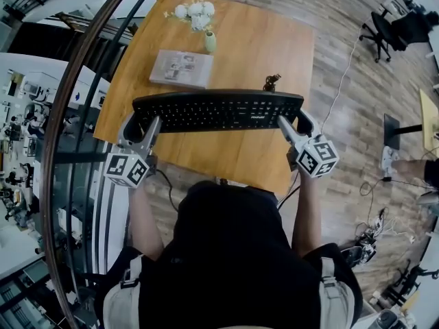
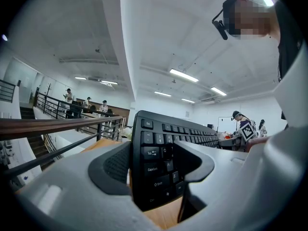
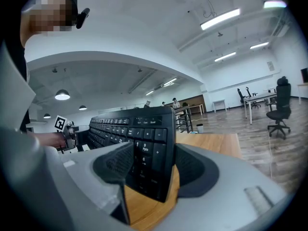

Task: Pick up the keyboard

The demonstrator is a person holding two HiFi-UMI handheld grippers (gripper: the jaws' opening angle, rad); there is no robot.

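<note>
We see the black keyboard (image 1: pixel 218 110) stretched left to right across the middle of the head view, over the near half of a wooden table (image 1: pixel 274 40). Each end is caught in a gripper. At the left of the frame, the left gripper (image 1: pixel 140 120) has its jaws pressed on the keyboard's left end; in the left gripper view the Tab, Caps Lock and Shift keys sit right between them. At the right, the right gripper (image 1: pixel 296 123) clamps the number-pad end in the same way. In both gripper views we see the wood of the tabletop below the keyboard's lower edge, so it appears to be held above the table rather than lying on it.

Lower in the head view, the marker cubes (image 1: pixel 128 169) of the two grippers stand over the table's near edge.

Further up the table, a thin book (image 1: pixel 181 68) lies just beyond the keyboard, left of centre, and a small dark object (image 1: pixel 271 82) stands beside the keyboard's far edge. Near the table's top edge there is a pale vase (image 1: pixel 210 42) with white flowers (image 1: pixel 195 14). A dark curved railing (image 1: pixel 75 115) runs down the left side, and an office chair (image 1: pixel 394 29) stands on the wooden floor at the upper right.
</note>
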